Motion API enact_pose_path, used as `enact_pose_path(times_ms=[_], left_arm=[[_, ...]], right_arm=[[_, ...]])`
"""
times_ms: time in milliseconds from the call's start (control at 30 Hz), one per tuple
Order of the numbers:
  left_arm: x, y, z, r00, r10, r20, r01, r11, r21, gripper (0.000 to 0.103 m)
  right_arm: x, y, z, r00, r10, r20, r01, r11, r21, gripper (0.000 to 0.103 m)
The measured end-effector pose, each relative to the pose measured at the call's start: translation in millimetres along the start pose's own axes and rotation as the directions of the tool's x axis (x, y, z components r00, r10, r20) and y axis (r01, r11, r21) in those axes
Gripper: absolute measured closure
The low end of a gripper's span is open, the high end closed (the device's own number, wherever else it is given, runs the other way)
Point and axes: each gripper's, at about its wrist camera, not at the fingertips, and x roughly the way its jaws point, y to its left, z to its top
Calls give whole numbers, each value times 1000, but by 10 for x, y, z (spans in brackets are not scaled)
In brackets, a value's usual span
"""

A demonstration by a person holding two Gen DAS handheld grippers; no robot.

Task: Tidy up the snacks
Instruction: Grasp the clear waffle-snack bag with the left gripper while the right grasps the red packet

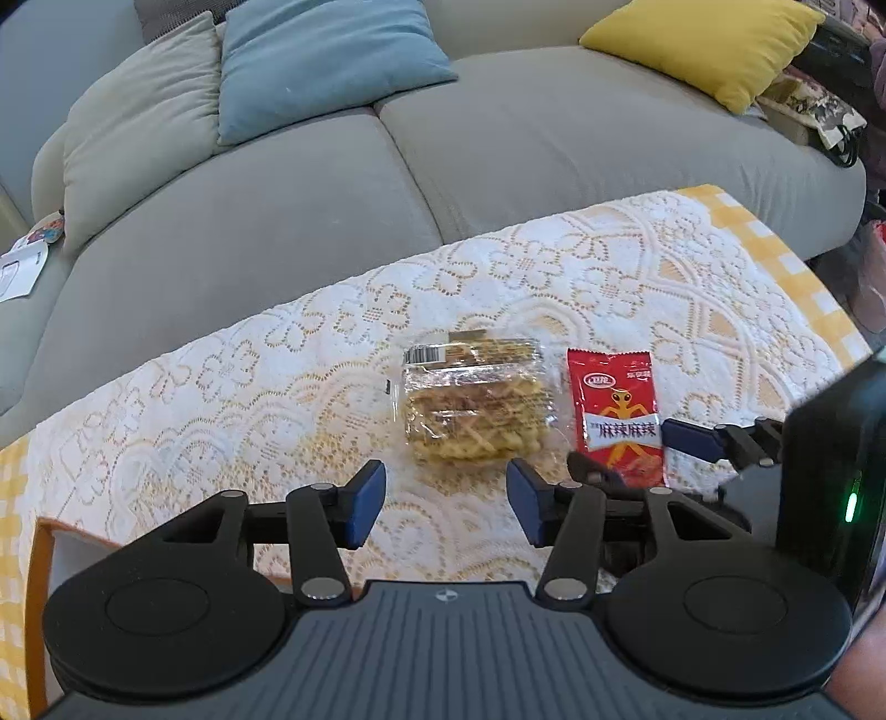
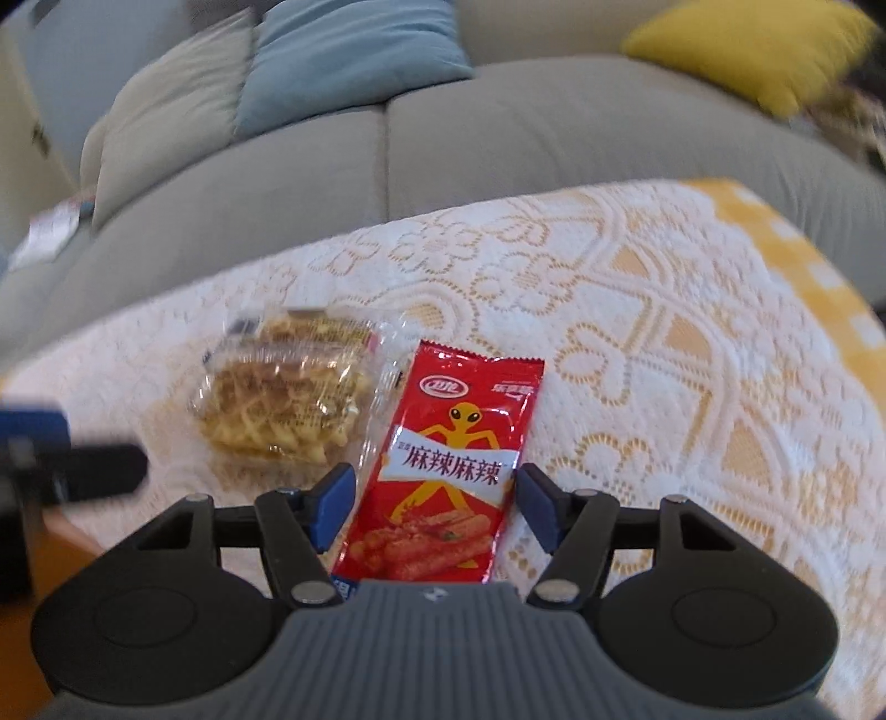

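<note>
A clear packet of waffle biscuits lies on the white lace tablecloth. Right beside it lies a red spicy-snack packet with a yellow figure printed on it. My left gripper stands open just short of the waffle packet, with nothing between its fingers. My right gripper is open around the lower half of the red packet, with a thin gap at each blue pad. In the left wrist view the right gripper straddles the red packet from the right.
A grey sofa runs along the far edge of the table, with green, blue and yellow cushions. A booklet lies at the sofa's left end. Yellow checked cloth borders the lace on the right.
</note>
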Motion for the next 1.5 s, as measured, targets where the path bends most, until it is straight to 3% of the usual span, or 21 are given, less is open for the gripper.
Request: enact_pose_path(times_ms=[100,233,433,533,633,733,867,967,1267,1367,1500], left_arm=[[91,32,62,1000,-8,-16,8,1000,7,42],[249,46,145,998,-43,-49,43,999,-9,42],[439,-46,207,994,-85,-72,81,995,-59,41],[511,-179,249,996,-69,-47,70,997,16,41],[609,-289,311,993,-72,-88,82,990,111,39],[612,-382,336,995,-43,-87,55,988,146,38],[693,-504,374,995,-25,-101,35,994,104,32],[821,-641,353,992,32,-123,-17,992,125,32],[1000,-886,299,980,182,-76,-158,956,246,11],[996,-828,294,984,156,-82,-131,960,249,13],[976,-777,289,983,160,-84,-131,951,279,41]], right_arm=[[8,19,-11,1000,-5,-1,5,998,-64,41],[-27,-91,12,999,34,-10,-35,995,-90,56],[-172,-408,-6,999,41,-20,-44,990,-135,62],[-225,-608,-42,998,59,-32,-63,988,-139,62],[-242,-734,-69,993,105,-49,-110,988,-107,60],[-227,-786,-83,989,135,-63,-140,986,-86,58],[-201,-743,-40,984,159,-74,-165,984,-71,58],[-181,-758,-65,981,182,-70,-186,980,-63,55],[-163,-731,-85,972,223,-78,-230,968,-100,42],[-161,-662,-110,975,208,-78,-218,965,-148,40],[-165,-686,-100,975,208,-83,-218,966,-140,39]])
